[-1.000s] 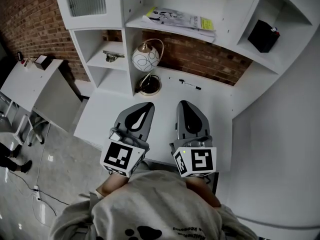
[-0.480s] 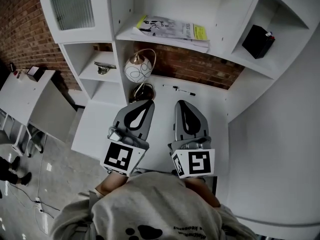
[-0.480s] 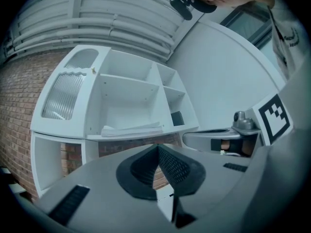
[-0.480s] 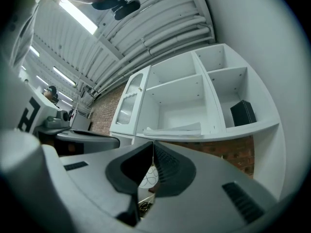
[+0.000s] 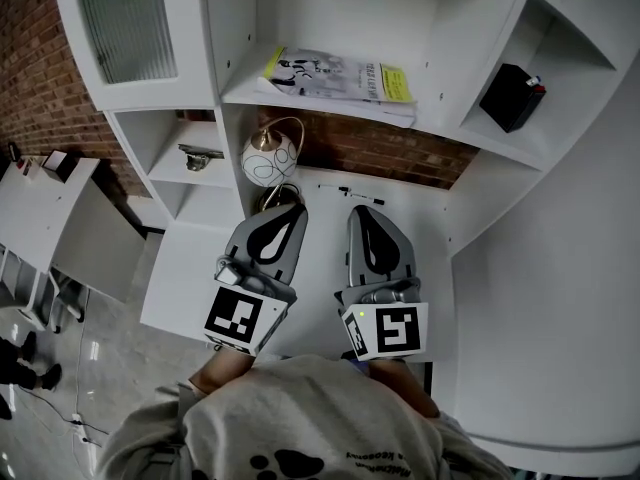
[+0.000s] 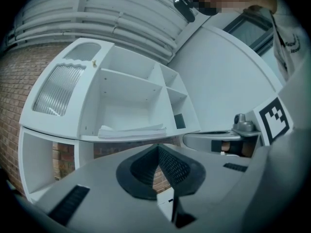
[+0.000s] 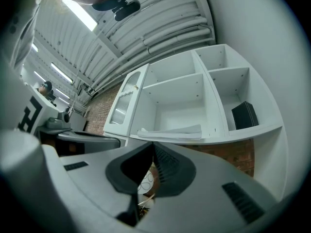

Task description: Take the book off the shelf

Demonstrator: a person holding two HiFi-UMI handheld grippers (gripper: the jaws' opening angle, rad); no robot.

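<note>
The book point(image 5: 340, 76) lies flat on the middle shelf point(image 5: 440, 118) of a white wall unit, along the shelf's front edge and covering most of its width, with a yellow strip at its right end. Both grippers hang side by side above the white desk point(image 5: 185, 268), well apart from the book and lower than its shelf. The left gripper point(image 5: 290, 210) has its jaws pressed together with nothing between them; in its own view the joined tips point(image 6: 158, 148) point up at the shelf, where the book point(image 6: 132, 130) shows as a thin flat stack. The right gripper point(image 5: 362, 211) is closed and empty too, its tips point(image 7: 153, 145) just under the book point(image 7: 170, 130) as seen from that gripper. A black box point(image 5: 512, 96) sits in the compartment to the right of the book's shelf. Under the shelf, at the back of the desk by the brick wall, a lamp point(image 5: 264, 156) with a round patterned shade stands near the left partition, and a pen point(image 5: 360, 196) lies near the desk's back edge, beyond the right gripper's tips. A cabinet door point(image 5: 125, 23) of ribbed glass closes the upper left compartment.
</note>
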